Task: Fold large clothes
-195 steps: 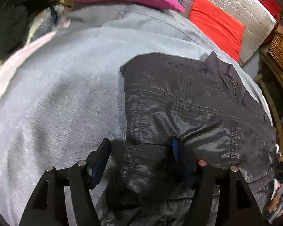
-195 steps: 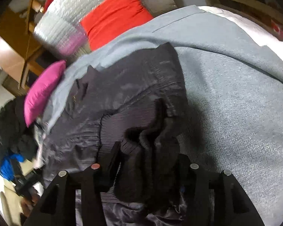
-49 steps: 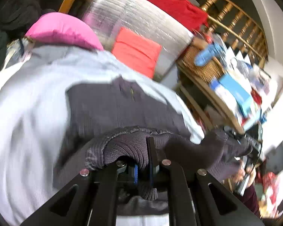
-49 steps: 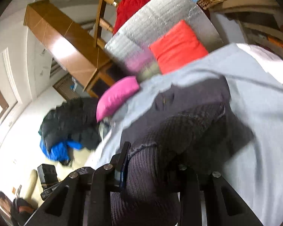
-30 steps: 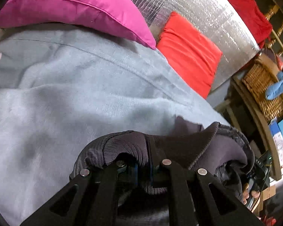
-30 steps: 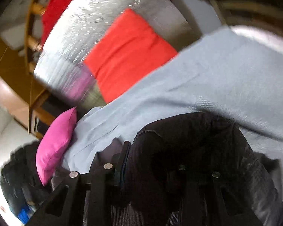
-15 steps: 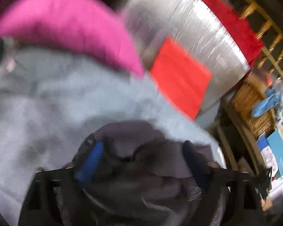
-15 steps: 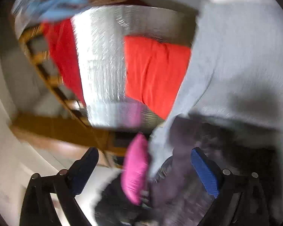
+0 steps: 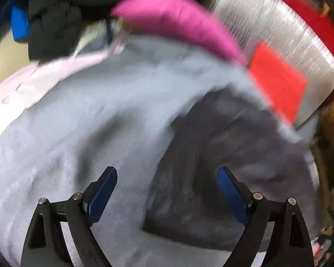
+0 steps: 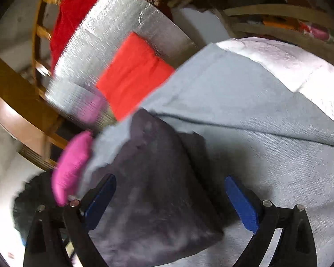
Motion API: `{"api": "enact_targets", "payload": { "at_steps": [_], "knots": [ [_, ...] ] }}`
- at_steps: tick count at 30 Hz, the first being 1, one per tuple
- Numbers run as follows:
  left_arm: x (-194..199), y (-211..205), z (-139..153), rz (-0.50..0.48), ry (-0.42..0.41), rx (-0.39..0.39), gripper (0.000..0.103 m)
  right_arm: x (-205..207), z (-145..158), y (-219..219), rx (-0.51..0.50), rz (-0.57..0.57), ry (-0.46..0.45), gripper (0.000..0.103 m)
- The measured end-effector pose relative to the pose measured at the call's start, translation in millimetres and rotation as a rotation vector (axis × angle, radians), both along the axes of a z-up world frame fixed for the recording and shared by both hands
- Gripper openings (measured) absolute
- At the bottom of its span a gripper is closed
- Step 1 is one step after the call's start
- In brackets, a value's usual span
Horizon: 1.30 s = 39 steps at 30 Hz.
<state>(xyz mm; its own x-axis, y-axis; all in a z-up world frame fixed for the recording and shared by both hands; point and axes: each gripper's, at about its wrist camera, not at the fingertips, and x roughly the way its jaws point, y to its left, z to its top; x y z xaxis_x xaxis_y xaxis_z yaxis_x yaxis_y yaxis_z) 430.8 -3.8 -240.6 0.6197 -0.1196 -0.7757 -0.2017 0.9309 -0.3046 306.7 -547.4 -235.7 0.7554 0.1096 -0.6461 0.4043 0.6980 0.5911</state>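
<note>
My left claw (image 9: 164, 191) and right claw (image 10: 170, 200) both stand spread, gripping nothing. The dark jacket (image 9: 222, 166) lies folded on the grey blanket (image 9: 89, 122) covering the bed. It looks soft, light and slick; I would take it by its folded edges. A pink pillow (image 9: 178, 24) and red cushion (image 10: 133, 73) lie beyond.

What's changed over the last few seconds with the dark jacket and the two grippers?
Both grippers have let go: the left gripper and right gripper, which pinched the ribbed hem a second ago, have just opened and stand empty. The dark jacket, spread wide before, now lies folded into a compact bundle on the grey blanket. Pink pillow and red cushion are unmoved.
</note>
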Motion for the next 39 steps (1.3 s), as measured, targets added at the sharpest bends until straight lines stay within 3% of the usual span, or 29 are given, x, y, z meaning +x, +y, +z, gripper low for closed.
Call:
{"api": "enact_targets", "payload": {
  "at_steps": [2,3,5,7,9,12,15,19,20,22,25,30,36,39],
  "knots": [
    [9,0,-17,-0.038,0.016,-0.077,0.091,10,-17,12,0.012,0.049,0.049,0.083],
    [16,0,-25,-0.049,0.041,-0.092,0.091,11,-24,14,0.030,0.069,0.076,0.059],
    [23,0,-30,-0.059,0.046,-0.091,0.091,7,-25,20,-0.002,0.048,0.080,0.056],
    [33,-1,-28,-0.072,0.034,-0.056,0.089,2,-16,24,-0.033,0.046,0.088,0.046],
    [39,0,-26,-0.082,0.018,-0.026,0.086,-14,2,28,-0.039,0.035,0.057,0.042],
    [43,6,-28,-0.069,0.030,-0.020,0.087,-27,12,36,-0.070,0.017,0.036,0.042],
    [37,10,-23,-0.045,0.060,-0.057,0.087,-15,-21,35,-0.102,-0.002,0.152,0.067],
    [1,2,7,-0.075,-0.009,0.008,0.086,-31,-8,22,0.015,-0.039,0.090,0.068],
    [-8,0,13,-0.087,-0.031,0.019,0.086,-42,5,19,0.022,-0.053,0.034,0.069],
    [-25,-2,22,-0.095,-0.063,0.031,0.087,-63,21,16,0.027,-0.076,-0.035,0.080],
    [-45,-5,25,-0.121,-0.073,-0.029,0.087,-85,31,17,0.107,-0.066,-0.106,0.081],
    [-69,-8,5,-0.135,0.016,-0.189,0.087,-98,12,37,0.397,0.042,-0.142,0.082],
    [-59,-17,-15,-0.110,0.080,-0.244,0.087,-82,-11,61,0.451,0.086,-0.059,0.084],
    [-48,-17,-22,-0.074,0.095,-0.266,0.087,-66,-28,63,0.482,0.053,-0.025,0.084]
  ]
}}
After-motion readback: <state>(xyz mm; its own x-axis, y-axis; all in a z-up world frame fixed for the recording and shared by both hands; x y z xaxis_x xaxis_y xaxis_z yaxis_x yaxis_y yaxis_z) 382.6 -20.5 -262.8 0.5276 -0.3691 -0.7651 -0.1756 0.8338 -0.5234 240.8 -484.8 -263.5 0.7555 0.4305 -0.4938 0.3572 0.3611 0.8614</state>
